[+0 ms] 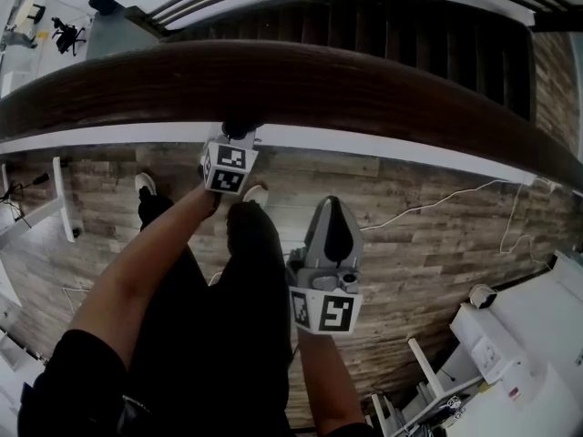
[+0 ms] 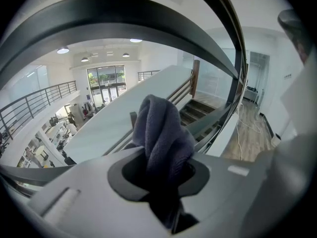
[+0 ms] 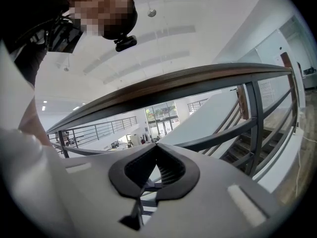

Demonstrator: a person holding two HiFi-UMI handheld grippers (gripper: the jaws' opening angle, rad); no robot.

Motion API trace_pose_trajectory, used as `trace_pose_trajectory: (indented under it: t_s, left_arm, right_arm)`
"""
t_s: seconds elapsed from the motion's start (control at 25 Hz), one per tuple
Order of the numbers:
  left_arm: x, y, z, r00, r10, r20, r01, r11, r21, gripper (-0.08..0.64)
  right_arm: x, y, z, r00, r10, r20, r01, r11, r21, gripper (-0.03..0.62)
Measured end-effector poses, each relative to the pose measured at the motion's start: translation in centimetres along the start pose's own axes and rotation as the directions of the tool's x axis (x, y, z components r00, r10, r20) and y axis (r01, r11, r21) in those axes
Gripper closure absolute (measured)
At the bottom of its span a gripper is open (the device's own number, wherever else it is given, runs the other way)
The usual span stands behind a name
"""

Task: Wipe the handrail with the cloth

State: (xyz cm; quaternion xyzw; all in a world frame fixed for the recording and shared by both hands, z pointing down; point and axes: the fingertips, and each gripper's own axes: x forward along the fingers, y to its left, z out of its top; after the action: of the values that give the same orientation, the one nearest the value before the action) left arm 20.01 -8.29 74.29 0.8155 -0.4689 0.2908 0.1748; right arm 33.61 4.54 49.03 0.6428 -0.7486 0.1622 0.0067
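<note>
The dark wooden handrail runs across the head view in front of me. My left gripper reaches up to the rail's near underside, shut on a grey-blue cloth. The bunched cloth stands up out of the jaws, with the handrail curving close above it. In the head view the rail hides most of the cloth. My right gripper hangs lower and to the right, clear of the rail, jaws shut with nothing between them. In the right gripper view the handrail passes overhead.
Beyond the rail a dark staircase drops away. Metal balusters stand under the rail. A white cable lies on the wood plank floor. White furniture sits at the lower right, and a white stand at the left.
</note>
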Motion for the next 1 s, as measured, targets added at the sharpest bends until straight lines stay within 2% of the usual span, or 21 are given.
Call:
trace_pose_trajectory:
  t_s: [0.32, 0.52, 0.64, 0.84, 1.0]
  left_arm:
    - [0.9, -2.2, 0.8, 0.999, -0.032, -0.016, 0.032, 0.999, 0.019, 0.483]
    - [0.3, -2.6, 0.8, 0.996, -0.065, -0.059, 0.071, 0.993, 0.094, 0.483]
    - [-1.6, -2.9, 1.6, 0.994, -0.097, -0.044, 0.102, 0.987, 0.128, 0.483]
    - [-8.4, -2.8, 2.8, 0.988, -0.152, 0.027, 0.151, 0.987, 0.057, 0.483]
    - [-16.9, 0.3, 5.1, 0.988, -0.121, 0.099, 0.125, 0.991, -0.040, 0.483]
  right_arm:
    - [-0.3, -3.0, 0.5, 0.999, -0.043, 0.000, 0.043, 0.999, -0.020, 0.591]
    - [0.0, -3.4, 1.8, 0.998, -0.059, 0.012, 0.059, 0.997, -0.039, 0.591]
    - [0.3, -2.6, 3.0, 0.999, -0.048, 0.024, 0.050, 0.997, -0.057, 0.591]
    - [-0.1, 0.3, 3.6, 1.000, -0.021, 0.009, 0.022, 0.997, -0.080, 0.591]
    - [-0.7, 4.5, 4.6, 1.000, 0.024, -0.007, -0.025, 0.994, -0.107, 0.591]
